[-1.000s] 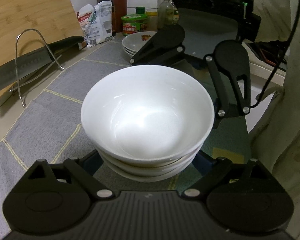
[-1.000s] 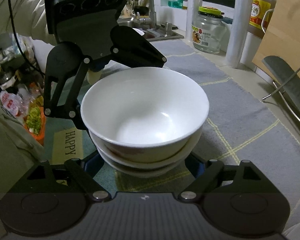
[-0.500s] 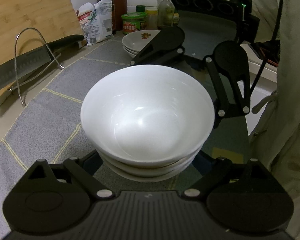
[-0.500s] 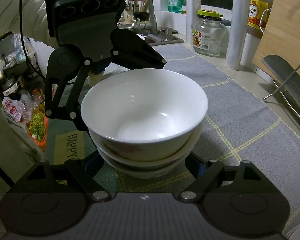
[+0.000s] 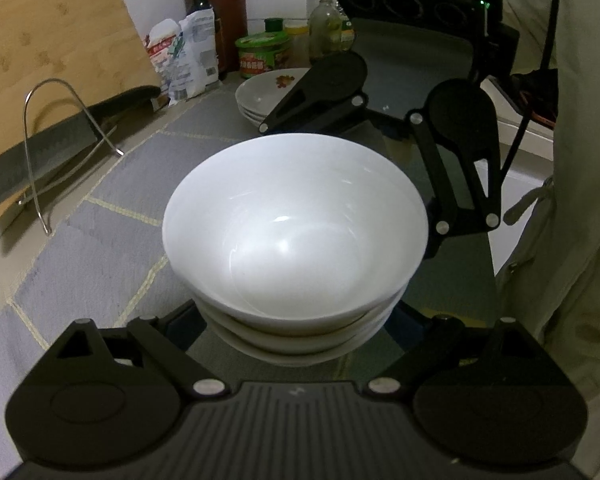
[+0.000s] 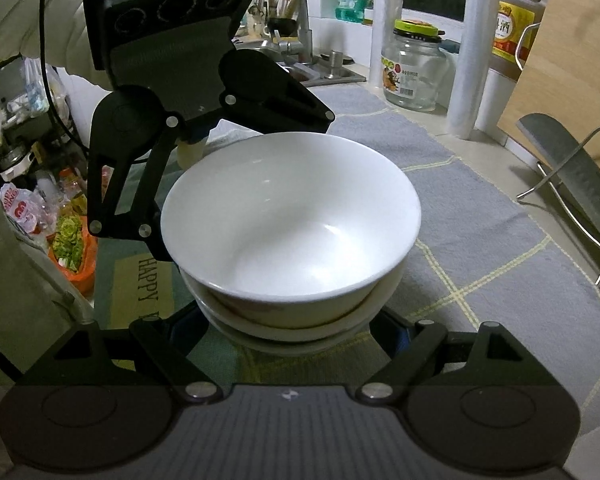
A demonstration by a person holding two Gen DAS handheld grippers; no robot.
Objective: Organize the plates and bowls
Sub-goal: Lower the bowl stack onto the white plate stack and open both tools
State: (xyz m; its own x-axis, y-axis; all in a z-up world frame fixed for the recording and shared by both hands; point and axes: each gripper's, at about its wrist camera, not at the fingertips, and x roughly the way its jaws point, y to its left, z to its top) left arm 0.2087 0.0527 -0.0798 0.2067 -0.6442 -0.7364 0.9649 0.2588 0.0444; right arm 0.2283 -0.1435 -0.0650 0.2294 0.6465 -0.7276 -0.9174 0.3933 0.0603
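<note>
The stack of bowls has hardly moved in the last second; it sits between your two grippers, over the near edge of the grey mat. Your left gripper and right gripper both embrace its lower bowls, but contact is hidden, so I cannot tell the grip. You seem paused mid-carry. Behind, plates wait on the table, beside a cleaver in its rack.

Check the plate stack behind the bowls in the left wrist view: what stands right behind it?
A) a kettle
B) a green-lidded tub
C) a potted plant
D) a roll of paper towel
B: behind the stack of plates near the back of the counter stands a green-lidded tub, among bottles; no towel roll, kettle or plant shows there.
</note>
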